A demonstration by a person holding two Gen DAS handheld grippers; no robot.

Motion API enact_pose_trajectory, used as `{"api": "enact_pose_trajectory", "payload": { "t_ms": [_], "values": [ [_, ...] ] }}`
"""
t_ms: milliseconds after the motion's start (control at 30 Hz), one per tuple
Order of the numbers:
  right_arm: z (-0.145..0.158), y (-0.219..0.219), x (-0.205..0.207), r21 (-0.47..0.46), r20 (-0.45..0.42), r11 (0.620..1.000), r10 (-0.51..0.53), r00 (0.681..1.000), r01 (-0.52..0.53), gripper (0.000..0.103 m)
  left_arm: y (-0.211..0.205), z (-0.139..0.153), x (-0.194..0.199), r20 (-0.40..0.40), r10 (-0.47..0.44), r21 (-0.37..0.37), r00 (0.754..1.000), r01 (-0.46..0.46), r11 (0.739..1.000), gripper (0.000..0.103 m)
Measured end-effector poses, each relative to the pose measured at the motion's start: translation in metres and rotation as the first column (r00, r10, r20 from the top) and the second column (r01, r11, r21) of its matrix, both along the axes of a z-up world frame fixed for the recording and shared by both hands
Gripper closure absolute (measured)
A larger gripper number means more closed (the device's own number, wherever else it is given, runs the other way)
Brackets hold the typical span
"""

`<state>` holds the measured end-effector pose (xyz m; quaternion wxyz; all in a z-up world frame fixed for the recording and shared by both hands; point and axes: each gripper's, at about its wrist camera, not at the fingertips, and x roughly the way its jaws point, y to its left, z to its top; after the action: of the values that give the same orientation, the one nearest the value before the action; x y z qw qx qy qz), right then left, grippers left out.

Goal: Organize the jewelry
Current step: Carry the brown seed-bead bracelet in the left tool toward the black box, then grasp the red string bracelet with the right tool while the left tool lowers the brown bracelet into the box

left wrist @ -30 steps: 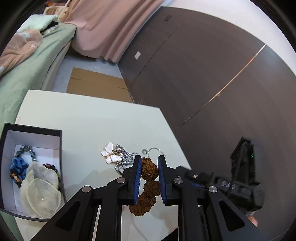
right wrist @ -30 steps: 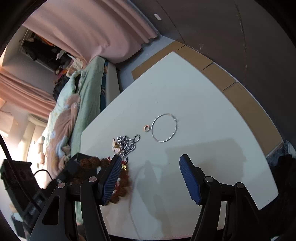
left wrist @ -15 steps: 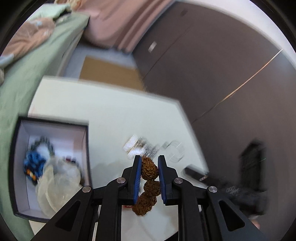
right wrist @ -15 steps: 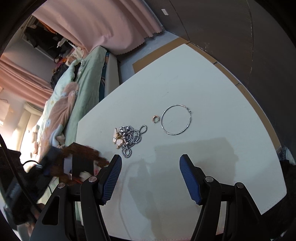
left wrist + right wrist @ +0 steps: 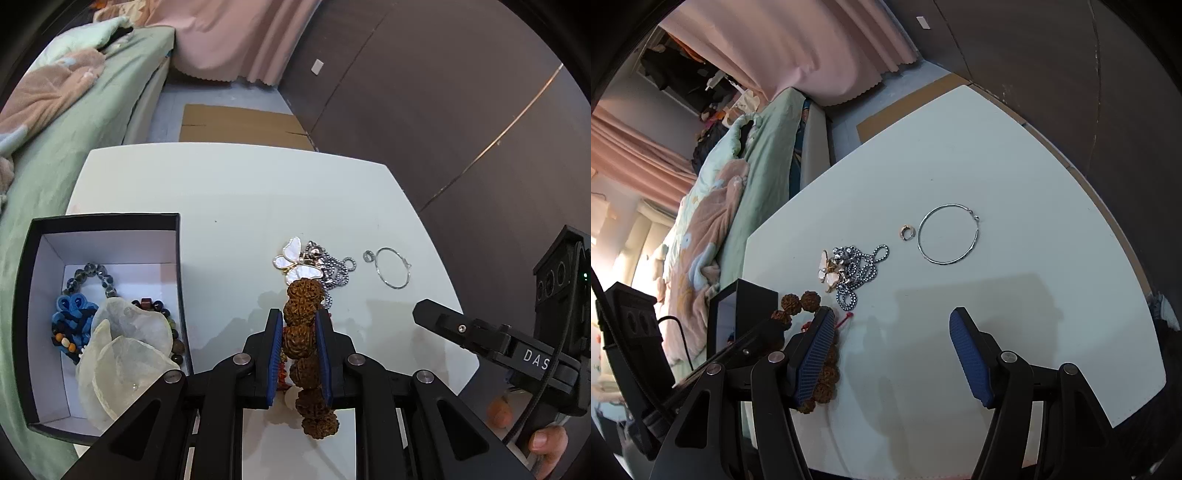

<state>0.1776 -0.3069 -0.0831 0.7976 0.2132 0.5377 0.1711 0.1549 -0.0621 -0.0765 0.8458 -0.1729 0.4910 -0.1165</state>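
Left wrist view shows the left claw (image 5: 298, 354) closed on a bracelet of big brown seeds (image 5: 304, 332); the blue pads press on the beads from both sides, and some beads stand above the tips while others hang below. This claw is above the white worktop (image 5: 236, 192), between the black box (image 5: 107, 221) and the loose jewelry. Inside the box lie a dark bead bracelet (image 5: 92, 275), a blue knot ornament (image 5: 72, 314) and pale shell pieces (image 5: 125, 350). On the worktop, just beyond the brown beads, rests a butterfly pendant (image 5: 295, 260) on a silver ball chain (image 5: 334, 273). Near them are a small ring (image 5: 368, 255) and a thin hoop (image 5: 393, 267), close to each other. Right wrist view shows the right claw (image 5: 890, 350) wide apart and holding nothing, above the bare worktop.
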Motion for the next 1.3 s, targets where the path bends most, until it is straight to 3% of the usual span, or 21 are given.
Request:
{"api": "enact_pose_trajectory", "payload": {
  "t_ms": [133, 433, 700, 833, 1067, 1300],
  "values": [
    [0.001, -0.001, -0.001, 0.005, 0.007, 1.0, -0.001, 1.0, 0.001, 0.037, 0.005, 0.012, -0.005, 0.057, -0.045, -0.192, 0.997, 0.056, 0.98, 0.085],
    [0.002, -0.004, -0.002, 0.008, 0.01, 1.0, -0.005, 1.0, 0.005, 0.037, 0.02, 0.05, -0.02, 0.243, -0.018, -0.327, 0.97, 0.099, 0.94, 0.085],
    [-0.001, 0.006, -0.001, -0.003, 0.004, 0.999, 0.037, 0.999, -0.037, 0.037, 0.036, 0.062, -0.02, 0.287, 0.063, -0.39, 0.956, 0.056, 0.919, 0.085],
    [0.0, 0.018, -0.002, -0.016, 0.009, 0.997, 0.073, 0.997, -0.073, 0.037, 0.048, 0.072, -0.026, 0.319, 0.105, -0.389, 0.942, 0.029, 0.921, 0.085],
    [-0.006, 0.046, -0.003, -0.045, -0.007, 0.985, 0.164, 0.986, -0.164, 0.037, 0.064, 0.074, -0.025, 0.312, 0.159, -0.409, 0.937, -0.019, 0.913, 0.085],
    [-0.019, 0.087, -0.007, -0.232, -0.029, 0.937, 0.262, 0.965, -0.261, 0.037, 0.075, 0.077, -0.032, 0.311, 0.188, -0.405, 0.932, -0.049, 0.913, 0.085]
  ]
}}
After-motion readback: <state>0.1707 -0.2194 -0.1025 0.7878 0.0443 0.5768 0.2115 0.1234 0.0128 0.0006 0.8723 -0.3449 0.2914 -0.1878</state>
